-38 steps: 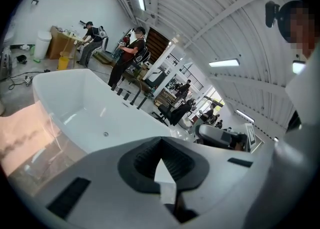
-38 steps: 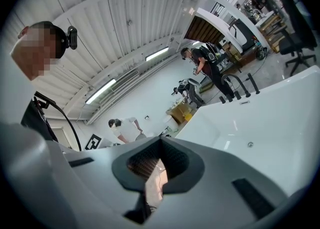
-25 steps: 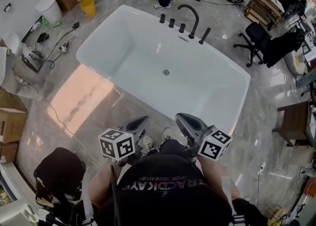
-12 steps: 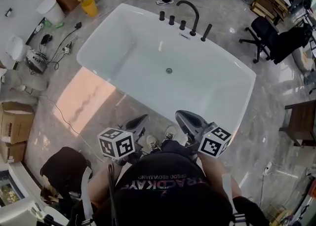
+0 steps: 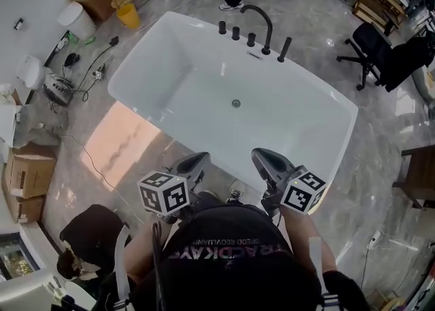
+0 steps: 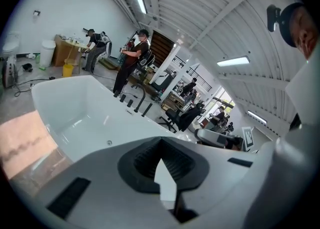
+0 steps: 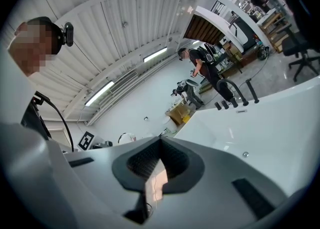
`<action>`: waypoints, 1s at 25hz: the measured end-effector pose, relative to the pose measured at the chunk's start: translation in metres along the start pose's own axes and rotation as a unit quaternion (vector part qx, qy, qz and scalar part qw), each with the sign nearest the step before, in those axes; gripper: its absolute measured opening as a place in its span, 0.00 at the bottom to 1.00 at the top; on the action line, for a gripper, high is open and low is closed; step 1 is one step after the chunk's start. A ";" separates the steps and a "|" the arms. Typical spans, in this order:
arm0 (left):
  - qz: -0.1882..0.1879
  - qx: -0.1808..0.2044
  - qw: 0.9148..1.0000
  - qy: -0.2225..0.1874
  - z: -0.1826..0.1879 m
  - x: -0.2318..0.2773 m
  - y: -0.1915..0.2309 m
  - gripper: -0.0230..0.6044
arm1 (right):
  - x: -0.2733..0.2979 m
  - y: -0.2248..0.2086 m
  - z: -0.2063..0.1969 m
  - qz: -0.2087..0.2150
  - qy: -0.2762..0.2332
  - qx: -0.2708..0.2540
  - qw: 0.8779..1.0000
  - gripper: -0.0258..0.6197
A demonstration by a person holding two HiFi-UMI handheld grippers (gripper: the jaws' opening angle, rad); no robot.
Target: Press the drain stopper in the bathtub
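Close to our body we hold the left hand-held gripper (image 5: pixel 193 163) and the right hand-held gripper (image 5: pixel 266 158), each clenched on nothing, both short of the near rim of the bathtub (image 5: pixel 170 131). The drain stopper (image 5: pixel 236 104) sits well apart from them, in the middle of the tub floor. Beyond it stands the black faucet (image 5: pixel 262 23). We judge the long reach down risky: a tip could clip the rim, or skid off the small stopper onto the glossy white floor
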State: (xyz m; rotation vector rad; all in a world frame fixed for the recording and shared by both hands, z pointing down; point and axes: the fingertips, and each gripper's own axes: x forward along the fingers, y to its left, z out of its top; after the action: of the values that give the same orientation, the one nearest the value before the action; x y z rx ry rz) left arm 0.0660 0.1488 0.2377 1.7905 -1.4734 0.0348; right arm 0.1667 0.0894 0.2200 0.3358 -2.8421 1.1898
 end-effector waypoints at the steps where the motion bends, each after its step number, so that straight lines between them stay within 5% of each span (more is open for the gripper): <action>1: 0.001 -0.003 1.000 0.002 0.000 0.002 0.002 0.04 | 0.001 -0.002 0.002 0.000 -0.001 0.001 1.000 0.06; 12: -0.028 0.017 0.999 0.036 0.014 0.020 0.011 0.04 | 0.002 -0.018 0.006 -0.037 -0.030 0.013 0.999 0.06; 25: -0.113 0.084 0.983 0.116 0.087 0.024 0.126 0.04 | 0.096 -0.011 0.009 -0.172 -0.129 0.044 0.976 0.06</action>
State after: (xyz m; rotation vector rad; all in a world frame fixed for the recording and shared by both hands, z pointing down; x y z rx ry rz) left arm -0.0701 0.0786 0.2590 2.0048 -1.1255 0.2518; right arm 0.0761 0.0577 0.2332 1.0085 -2.7719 1.2786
